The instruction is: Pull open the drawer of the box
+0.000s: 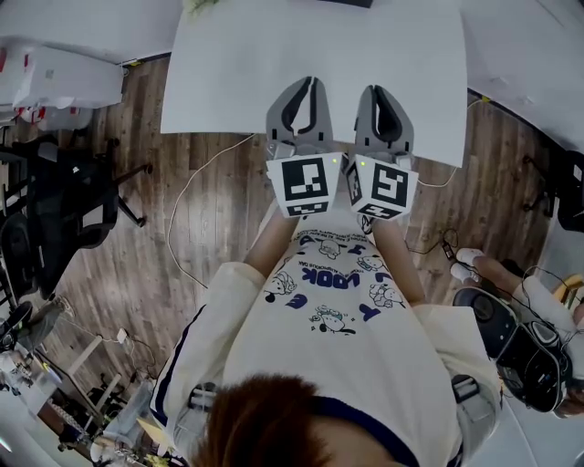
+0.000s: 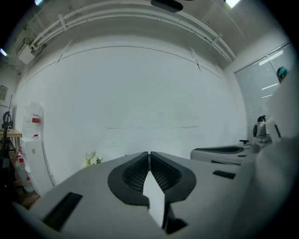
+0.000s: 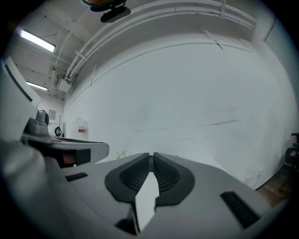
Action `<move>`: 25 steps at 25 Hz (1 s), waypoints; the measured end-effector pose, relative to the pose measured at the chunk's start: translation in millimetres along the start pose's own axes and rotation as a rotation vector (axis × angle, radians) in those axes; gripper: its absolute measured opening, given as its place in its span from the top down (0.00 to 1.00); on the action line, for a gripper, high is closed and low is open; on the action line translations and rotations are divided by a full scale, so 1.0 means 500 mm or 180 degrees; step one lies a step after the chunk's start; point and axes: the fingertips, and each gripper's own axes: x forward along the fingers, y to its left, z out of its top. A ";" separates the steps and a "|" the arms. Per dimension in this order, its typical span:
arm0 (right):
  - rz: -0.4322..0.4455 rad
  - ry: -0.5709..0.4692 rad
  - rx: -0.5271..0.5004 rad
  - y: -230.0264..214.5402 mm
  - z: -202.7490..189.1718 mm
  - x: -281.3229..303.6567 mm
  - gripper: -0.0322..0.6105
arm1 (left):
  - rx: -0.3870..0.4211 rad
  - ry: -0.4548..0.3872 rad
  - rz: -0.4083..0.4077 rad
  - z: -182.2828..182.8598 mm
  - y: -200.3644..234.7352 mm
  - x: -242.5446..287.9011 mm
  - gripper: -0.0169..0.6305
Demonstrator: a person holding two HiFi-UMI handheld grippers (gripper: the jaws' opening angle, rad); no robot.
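White table (image 1: pixel 228 73): it fills the 12 o'clock part of your head view, and its near edge lies just under both of your claws.
Left claw (image 1: pixel 313 82): you hold it over the table's near edge, pointing to 12 o'clock. In the left gripper view its own jaws (image 2: pixel 149 153) are closed tip to tip, with nothing between them.
Right claw (image 1: pixel 374 89): just beside the left one, on its 3 o'clock side, and parallel to it. In the right gripper view its jaws (image 3: pixel 152 154) are also pressed together and empty.
Marker cubes: the left cube (image 1: pixel 306 182) and the right cube (image 1: pixel 383 190) nearly touch, at 6 o'clock from the jaws.
Plant (image 1: pixel 203 5): a small green sprig at the table's far edge, at 11 o'clock from your claws. It shows at 8 o'clock in the left gripper view (image 2: pixel 92 159).
Drawer box: none of the three views shows it, so you cannot tell where it stands.
Wooden floor (image 1: pixel 210 210): a black office chair (image 1: pixel 64 214) stands at 9 o'clock, and a white cable (image 1: pixel 175 214) runs along the boards by your left arm.
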 end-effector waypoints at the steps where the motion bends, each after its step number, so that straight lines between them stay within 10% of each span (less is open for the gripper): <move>1: -0.0004 0.0006 0.0000 -0.003 -0.001 0.010 0.88 | 0.0000 0.0004 -0.0007 0.000 0.002 0.010 0.93; 25: -0.0221 0.0247 0.0095 -0.085 -0.012 0.311 0.88 | -0.0098 0.0242 -0.0117 -0.006 0.093 0.329 0.93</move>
